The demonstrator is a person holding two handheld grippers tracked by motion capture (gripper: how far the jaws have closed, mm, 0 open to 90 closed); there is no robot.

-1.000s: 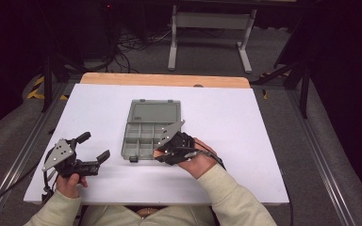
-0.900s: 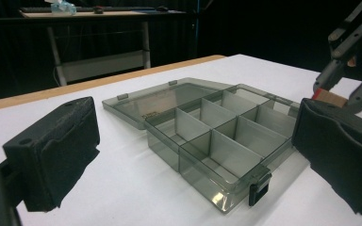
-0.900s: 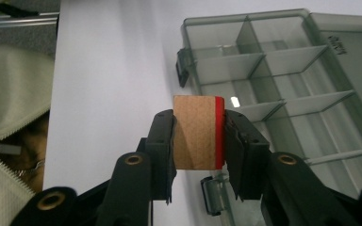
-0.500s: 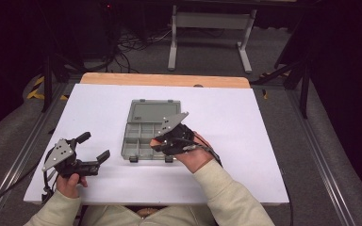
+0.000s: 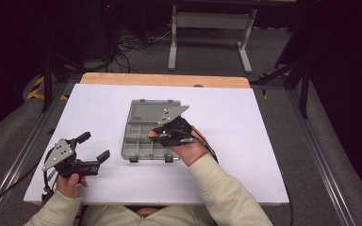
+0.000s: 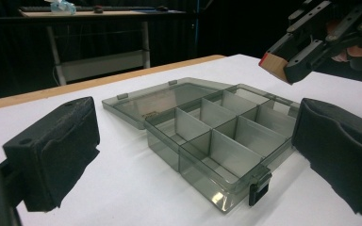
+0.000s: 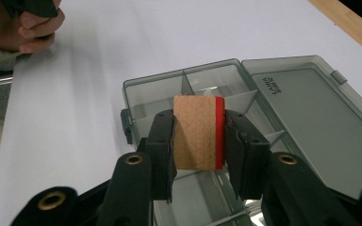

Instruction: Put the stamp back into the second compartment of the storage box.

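My right gripper (image 7: 198, 136) pinches a block (image 7: 199, 132) above the box (image 5: 143, 134), frame centre. My left gripper (image 5: 94, 147) rests spread, lower left.

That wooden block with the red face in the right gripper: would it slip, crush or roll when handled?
The block looks stiff: its flat sides show no dent between the right gripper fingers. Its matte, cork-like grain probably grips the pads well, so slipping seems unlikely. With square, flat faces it should sit still rather than roll once set in the organizer box.
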